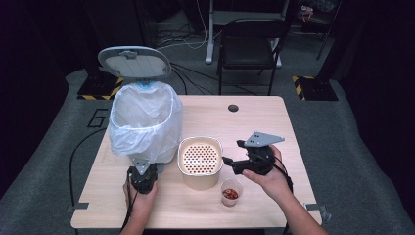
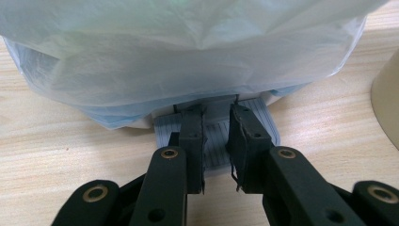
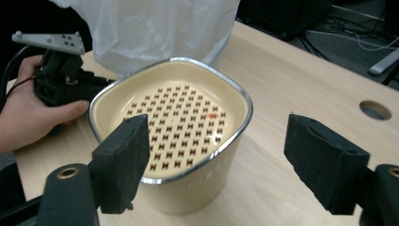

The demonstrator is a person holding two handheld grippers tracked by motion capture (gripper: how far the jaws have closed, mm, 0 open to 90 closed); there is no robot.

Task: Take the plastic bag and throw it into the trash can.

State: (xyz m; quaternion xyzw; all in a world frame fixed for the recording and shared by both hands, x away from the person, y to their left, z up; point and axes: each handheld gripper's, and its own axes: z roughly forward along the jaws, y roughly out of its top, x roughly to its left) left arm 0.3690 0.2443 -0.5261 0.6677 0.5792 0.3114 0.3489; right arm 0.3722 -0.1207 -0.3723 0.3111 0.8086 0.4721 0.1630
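On the desk [image 1: 274,132] stands a lidded bin [image 1: 145,122] lined with a white bag, lid raised. Just beside it sits the cream pot [image 3: 188,141] with its perforated insert, and a small cup [image 1: 231,192] of red bits stands near its front. The left gripper [image 2: 217,141] has its jaws clenched down on the bin's pedal [image 2: 216,136]. The right gripper [image 3: 216,160] hangs released, jaws wide on either side of the pot's rim, not touching.
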